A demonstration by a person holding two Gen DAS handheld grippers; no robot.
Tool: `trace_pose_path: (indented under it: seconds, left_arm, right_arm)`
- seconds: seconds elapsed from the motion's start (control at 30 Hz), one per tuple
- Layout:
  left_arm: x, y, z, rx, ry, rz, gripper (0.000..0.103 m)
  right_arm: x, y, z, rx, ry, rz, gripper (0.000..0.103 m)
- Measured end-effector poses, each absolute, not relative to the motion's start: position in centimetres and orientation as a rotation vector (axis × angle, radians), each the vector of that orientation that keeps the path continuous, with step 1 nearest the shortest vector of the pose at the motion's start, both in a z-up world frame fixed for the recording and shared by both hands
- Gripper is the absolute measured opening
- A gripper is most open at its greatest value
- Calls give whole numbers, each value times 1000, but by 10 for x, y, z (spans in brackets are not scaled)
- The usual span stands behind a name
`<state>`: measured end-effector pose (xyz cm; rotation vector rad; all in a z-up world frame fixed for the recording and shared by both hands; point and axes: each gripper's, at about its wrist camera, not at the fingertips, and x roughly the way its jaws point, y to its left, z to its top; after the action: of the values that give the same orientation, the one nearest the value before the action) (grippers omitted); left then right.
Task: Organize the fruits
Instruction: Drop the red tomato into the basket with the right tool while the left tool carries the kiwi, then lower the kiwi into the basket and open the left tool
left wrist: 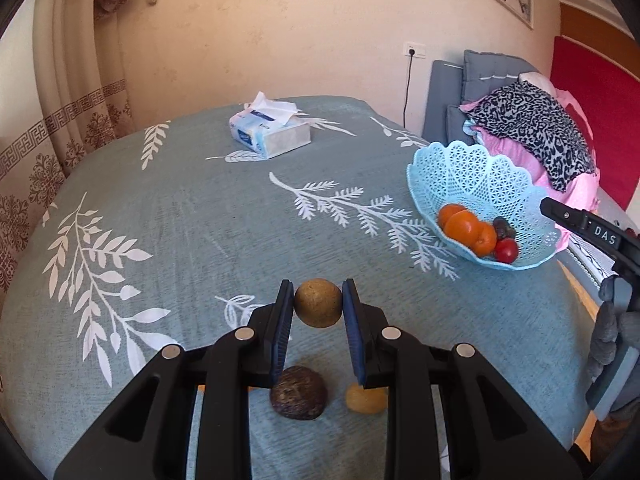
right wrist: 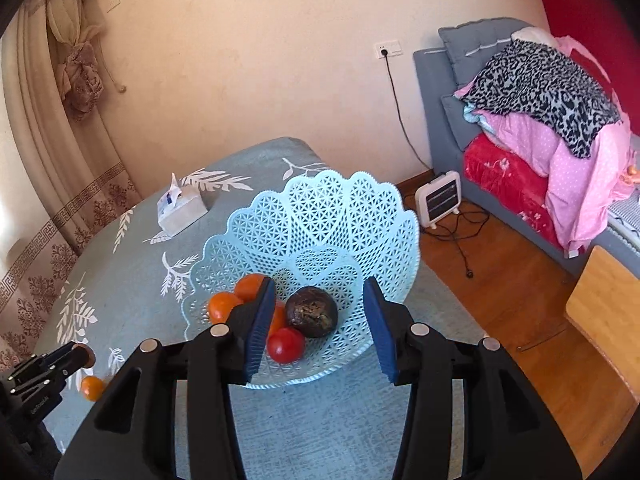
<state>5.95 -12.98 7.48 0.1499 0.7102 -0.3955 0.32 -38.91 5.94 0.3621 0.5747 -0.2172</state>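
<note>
My left gripper [left wrist: 318, 303] is shut on a round tan-brown fruit [left wrist: 318, 300] and holds it above the table. Below it on the cloth lie a dark wrinkled fruit [left wrist: 298, 393] and a small yellow-orange fruit [left wrist: 365, 399]. The light blue lattice basket [left wrist: 460, 168] stands at the right with oranges [left wrist: 464, 226], a red tomato [left wrist: 506, 250] and a dark fruit. My right gripper [right wrist: 318, 322] is open above the basket [right wrist: 320, 216], with a dark wrinkled fruit [right wrist: 312, 311] between the fingers, lying in the basket beside a tomato [right wrist: 285, 345] and oranges [right wrist: 222, 306].
A tissue box [left wrist: 270, 132] sits at the far side of the teal leaf-print table [left wrist: 180, 208]. A grey sofa with piled pink and leopard bedding [right wrist: 552, 92] stands right. A small heater [right wrist: 438, 198] and cables lie on the wood floor.
</note>
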Motion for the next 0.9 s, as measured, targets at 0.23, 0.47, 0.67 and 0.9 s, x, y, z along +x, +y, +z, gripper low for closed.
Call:
trace_pose_path:
  seconds: [0.23,0.47,0.67,0.9]
  left_arm:
    - [59,-180,83,182,689,-537,25]
    - [66,-228,79,179,719,-679,25]
    - [72,-259,73,201,732,-727,25]
    - [79,-279,65,208,750,-785,25]
  right_arm:
    - [-5,-389,58,288,526,-281,54]
    - [-7,-395,56,311,520,-288,54]
    - [-9,-402,55,336,519,-296,54]
    - [-9,-405,54,344,518,-297,54]
